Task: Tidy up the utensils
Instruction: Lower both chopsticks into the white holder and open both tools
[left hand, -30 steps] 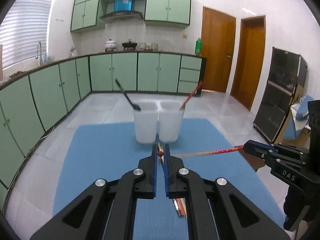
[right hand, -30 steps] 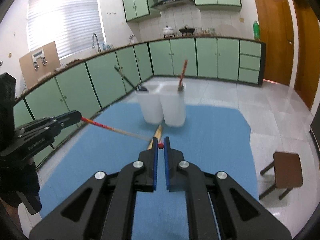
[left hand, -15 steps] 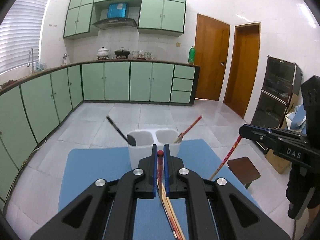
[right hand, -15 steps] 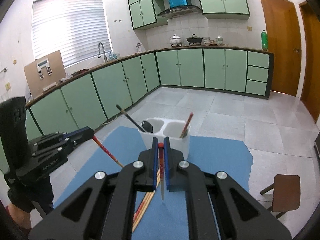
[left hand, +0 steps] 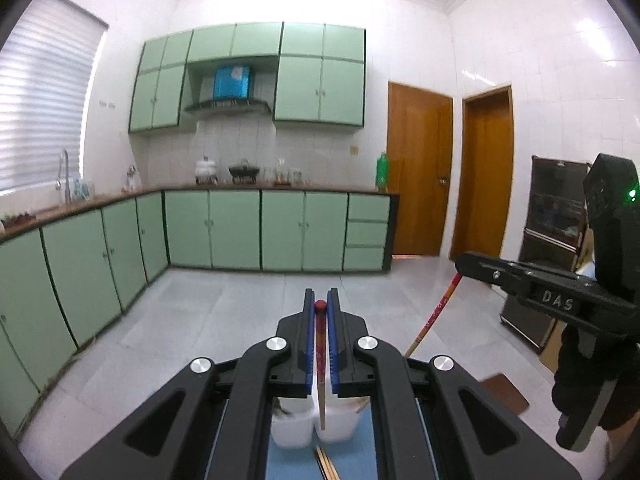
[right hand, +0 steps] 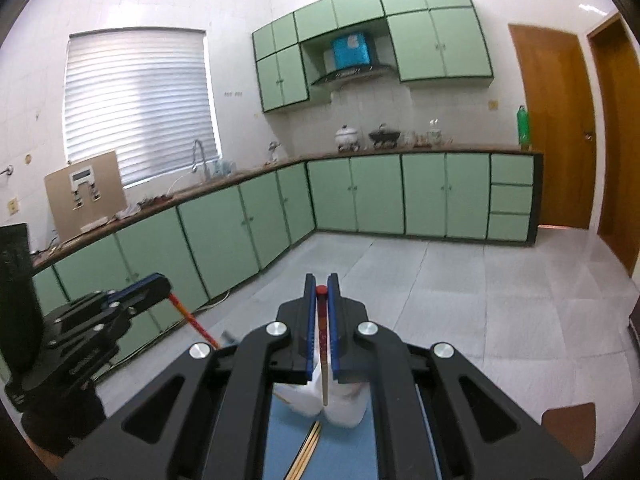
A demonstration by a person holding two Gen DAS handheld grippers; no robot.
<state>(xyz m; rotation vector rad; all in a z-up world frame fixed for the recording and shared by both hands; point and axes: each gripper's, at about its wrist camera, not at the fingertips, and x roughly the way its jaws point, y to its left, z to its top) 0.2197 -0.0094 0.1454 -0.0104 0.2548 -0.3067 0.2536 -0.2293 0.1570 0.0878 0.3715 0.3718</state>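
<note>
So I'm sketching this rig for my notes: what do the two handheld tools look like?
Both match: the left tool and right tool have matte black angular plastic linkages with silver round screw heads and blue ribbed finger pads. The right one's side shows raised "DAS" lettering and a boxy black housing with a green light. No cables visible.

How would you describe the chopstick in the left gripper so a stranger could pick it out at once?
Start at the white twin-cup holder on the blue mat. Directly above it, the left gripper pinches one chopstick hanging tip-down, red-capped, unlike the loose pair lying flat on the mat.
</note>
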